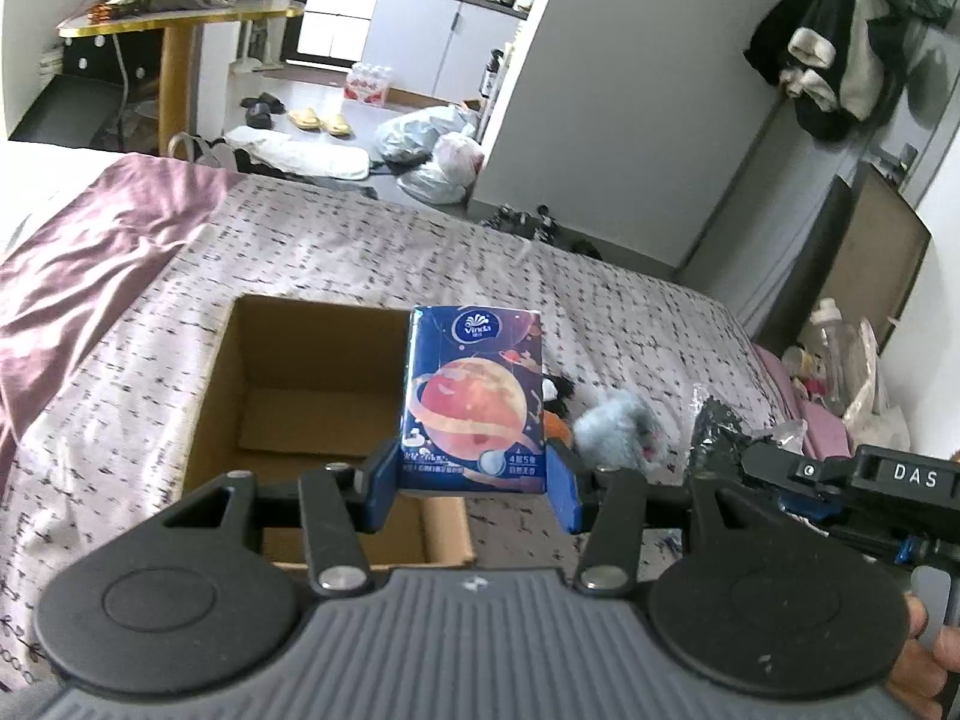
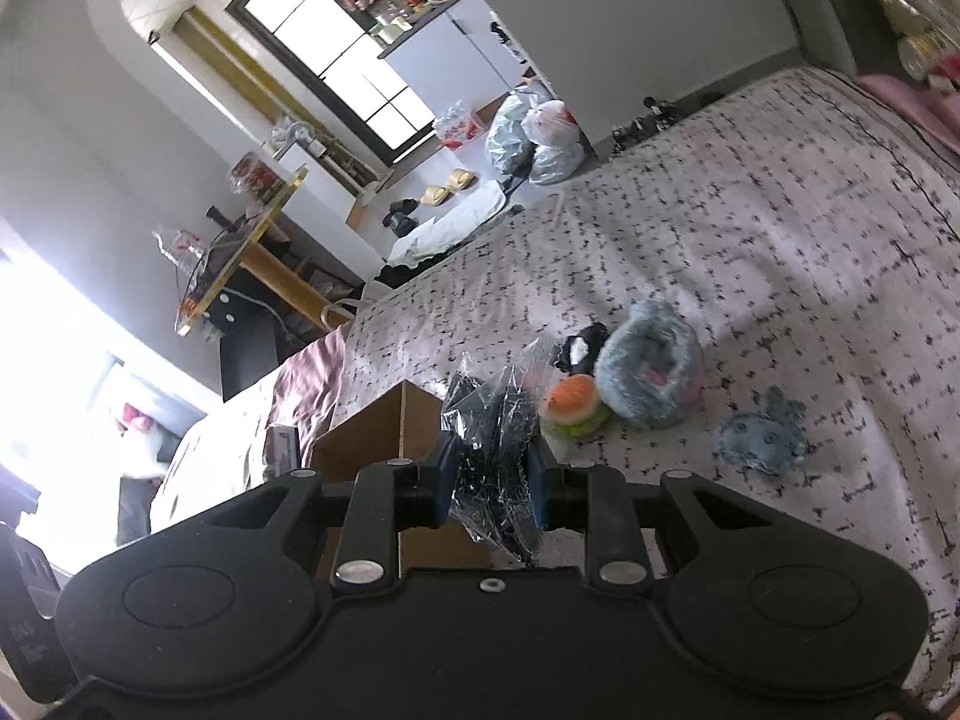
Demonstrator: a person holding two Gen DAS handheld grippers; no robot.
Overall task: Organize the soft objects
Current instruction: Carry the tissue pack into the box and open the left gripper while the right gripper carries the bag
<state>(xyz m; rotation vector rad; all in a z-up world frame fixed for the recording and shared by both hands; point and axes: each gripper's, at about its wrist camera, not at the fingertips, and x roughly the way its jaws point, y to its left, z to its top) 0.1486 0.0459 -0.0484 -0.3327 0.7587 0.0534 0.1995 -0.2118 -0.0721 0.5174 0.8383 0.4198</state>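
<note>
Bed [image 1: 372,252]: patterned cover, carries everything named here
Cardboard box [image 1: 222,408]: open-topped on the bed; the part of its inside on view shows bare cardboard, nothing in it that I can see
Tissue pack [image 1: 477,399]: upright, long axis vertical, held above the box's right-hand near corner
Left gripper [image 1: 474,486]: jaws clamped on the lower sides of the tissue pack; the box opening lies just left of and below the pack, so this hand looks nearer to dropping its load in
Black item in clear wrap [image 2: 492,468]: beside the box's outer corner
Right gripper [image 2: 489,480]: jaws closed on the wrapped item, to the right of the box
Grey fluffy toy [image 2: 651,363]: on the bed right of the box, touching the burger toy [image 2: 573,405]
Blue plush [image 2: 759,438]: farther right of the box, apart from the rest
</note>
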